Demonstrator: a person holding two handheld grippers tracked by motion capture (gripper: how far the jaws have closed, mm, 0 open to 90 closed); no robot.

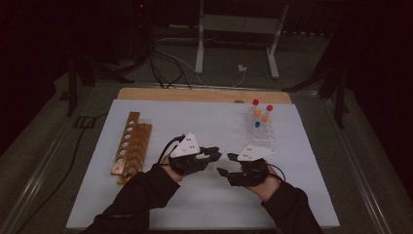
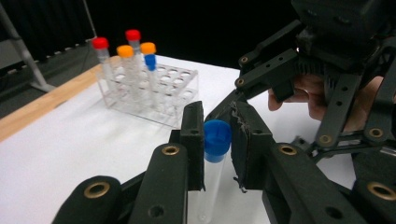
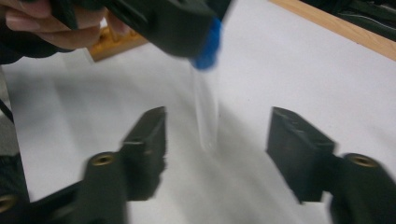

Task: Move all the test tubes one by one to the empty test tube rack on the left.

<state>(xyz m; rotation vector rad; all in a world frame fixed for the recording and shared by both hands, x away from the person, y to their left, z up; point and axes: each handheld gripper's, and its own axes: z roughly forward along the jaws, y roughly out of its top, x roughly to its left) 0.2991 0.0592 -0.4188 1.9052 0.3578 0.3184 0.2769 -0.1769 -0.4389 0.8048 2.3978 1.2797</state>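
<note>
Two grippers meet at the table's centre. Your left gripper (image 2: 217, 142) is clamped on the blue cap of a clear tube (image 2: 216, 140), which hangs down between its jaws. Your right gripper (image 3: 217, 149), at about 3 o'clock from the left one in the high view, stands with its jaws spread apart on either side of the tube's lower end, not touching it. At 1 o'clock sits the clear rack (image 1: 263, 131) of capped tubes; at 9 o'clock, the wooden rack (image 1: 130, 146).

Tube (image 3: 205, 112) body blurred; its cap (image 3: 208, 44) half hidden behind left tool (image 3: 177, 28).
</note>
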